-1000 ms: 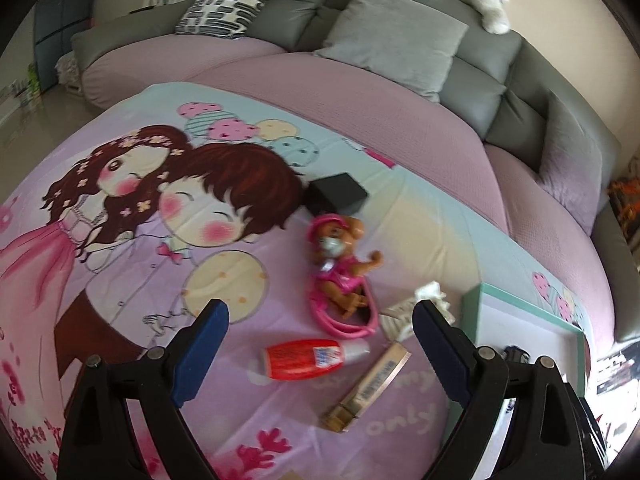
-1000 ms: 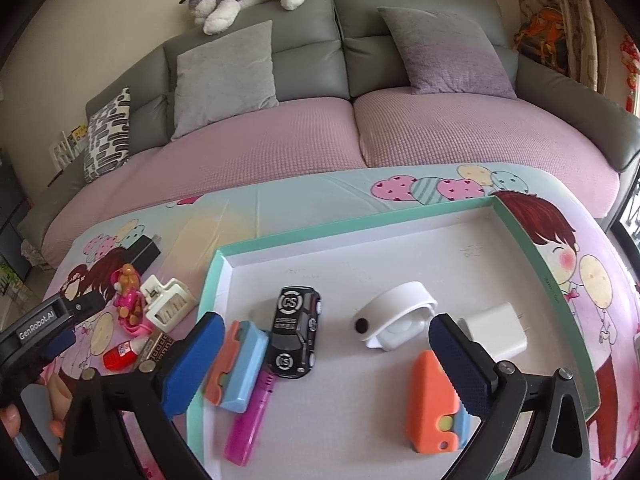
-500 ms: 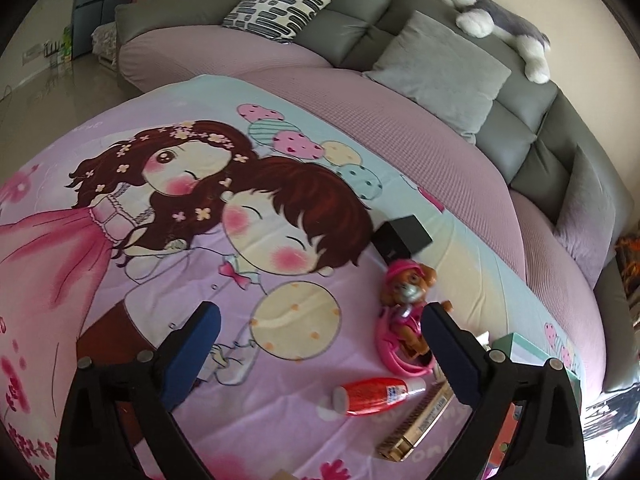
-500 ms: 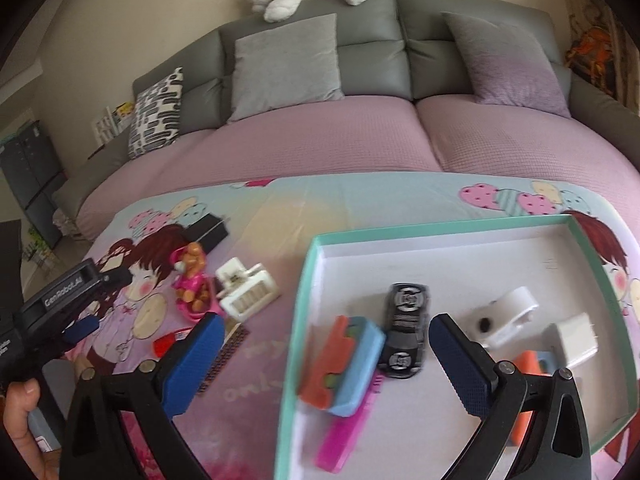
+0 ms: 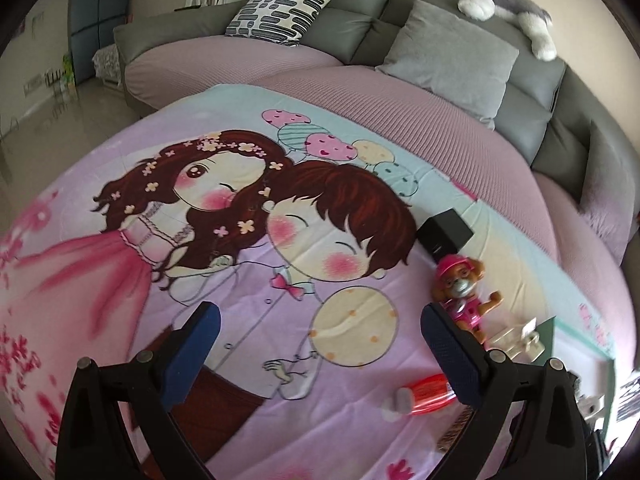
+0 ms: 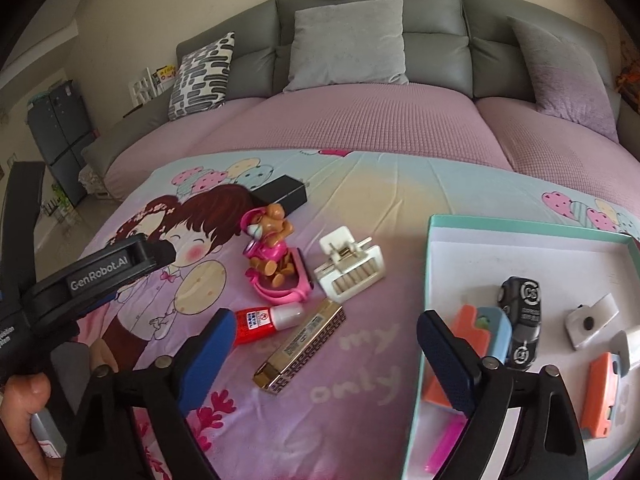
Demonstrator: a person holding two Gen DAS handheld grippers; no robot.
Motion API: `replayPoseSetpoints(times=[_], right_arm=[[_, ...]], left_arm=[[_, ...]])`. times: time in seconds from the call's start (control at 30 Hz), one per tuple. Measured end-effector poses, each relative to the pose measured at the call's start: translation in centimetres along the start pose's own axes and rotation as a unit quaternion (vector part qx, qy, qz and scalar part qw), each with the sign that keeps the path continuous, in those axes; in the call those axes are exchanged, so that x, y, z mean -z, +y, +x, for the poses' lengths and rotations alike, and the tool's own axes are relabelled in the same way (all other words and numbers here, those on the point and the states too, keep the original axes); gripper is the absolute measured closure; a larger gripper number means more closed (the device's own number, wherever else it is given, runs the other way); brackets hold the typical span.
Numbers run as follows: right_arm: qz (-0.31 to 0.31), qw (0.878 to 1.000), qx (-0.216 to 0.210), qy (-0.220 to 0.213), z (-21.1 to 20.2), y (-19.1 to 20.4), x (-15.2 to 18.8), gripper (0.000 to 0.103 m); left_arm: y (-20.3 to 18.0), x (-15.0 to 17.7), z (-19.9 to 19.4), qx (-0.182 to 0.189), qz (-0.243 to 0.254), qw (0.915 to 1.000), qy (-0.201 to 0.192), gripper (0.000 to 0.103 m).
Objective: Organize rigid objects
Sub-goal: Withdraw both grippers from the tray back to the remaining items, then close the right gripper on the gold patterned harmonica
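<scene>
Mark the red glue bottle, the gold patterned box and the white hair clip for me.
red glue bottle (image 6: 256, 320): right wrist view, on its red labelled body.
gold patterned box (image 6: 302, 346): right wrist view, middle of its long top face.
white hair clip (image 6: 352, 270): right wrist view, on its toothed front.

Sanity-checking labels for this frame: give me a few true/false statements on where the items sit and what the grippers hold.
1. The toy car lies inside the tray. True.
2. The puppy figure is in the tray. False: it lies on the printed cloth, left of the tray.
3. The right gripper holds the gold box. False: nothing sits between its fingers.
4. The red bottle lies on its side. True.
5. The left gripper is empty. True.
</scene>
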State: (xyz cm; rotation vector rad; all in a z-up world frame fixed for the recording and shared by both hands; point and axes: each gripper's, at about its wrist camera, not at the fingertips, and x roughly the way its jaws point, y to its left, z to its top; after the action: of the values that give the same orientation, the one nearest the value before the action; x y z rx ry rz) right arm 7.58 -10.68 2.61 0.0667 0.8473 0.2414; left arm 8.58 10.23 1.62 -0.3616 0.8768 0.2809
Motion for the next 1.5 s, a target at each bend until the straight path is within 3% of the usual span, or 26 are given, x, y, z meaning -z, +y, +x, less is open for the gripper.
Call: replayPoseSetpoints(times=[0.17, 0.27, 0.5, 0.83, 0.97, 1.3, 1.5], right_arm=[[-0.001, 1.000, 0.000, 0.025, 1.4, 0.5, 0.4, 0.021], [-0.004, 0.999, -0.002, 0.040, 2.3, 0.8, 0.6, 0.031], [-0.005, 0.998, 0.007, 0.066, 4.0, 1.4, 1.1, 0.042], [-0.031, 0.996, 0.035, 0.075, 4.6, 2.0, 1.5, 0.044], [-0.035, 0.995, 0.029, 0.087, 4.5, 2.2, 1.5, 0.056], [-0.063, 0.991, 0.062, 0.105, 3.5, 2.0, 1.7, 0.085], [-0.044, 0.991, 0.058, 0.109, 4.1, 1.1, 1.9, 0.086]], left_arm=[[-0.6, 0.4, 0.7, -0.022, 0.040, 0.9987, 0.024, 0.003], [-1.0, 0.7, 1.1, -0.030, 0.057, 0.9973, 0.036, 0.003], [-1.2, 0.9, 1.6, -0.028, 0.066, 0.9962, 0.050, 0.003], [-1.9, 1.3, 2.0, -0.036, 0.087, 0.9938, 0.058, 0.003], [-2.1, 1.3, 2.1, -0.041, 0.091, 0.9931, 0.062, 0.003], [-2.7, 1.4, 2.2, -0.037, 0.103, 0.9918, 0.065, 0.003], [-2.9, 1.5, 2.2, -0.034, 0.107, 0.9913, 0.067, 0.003]])
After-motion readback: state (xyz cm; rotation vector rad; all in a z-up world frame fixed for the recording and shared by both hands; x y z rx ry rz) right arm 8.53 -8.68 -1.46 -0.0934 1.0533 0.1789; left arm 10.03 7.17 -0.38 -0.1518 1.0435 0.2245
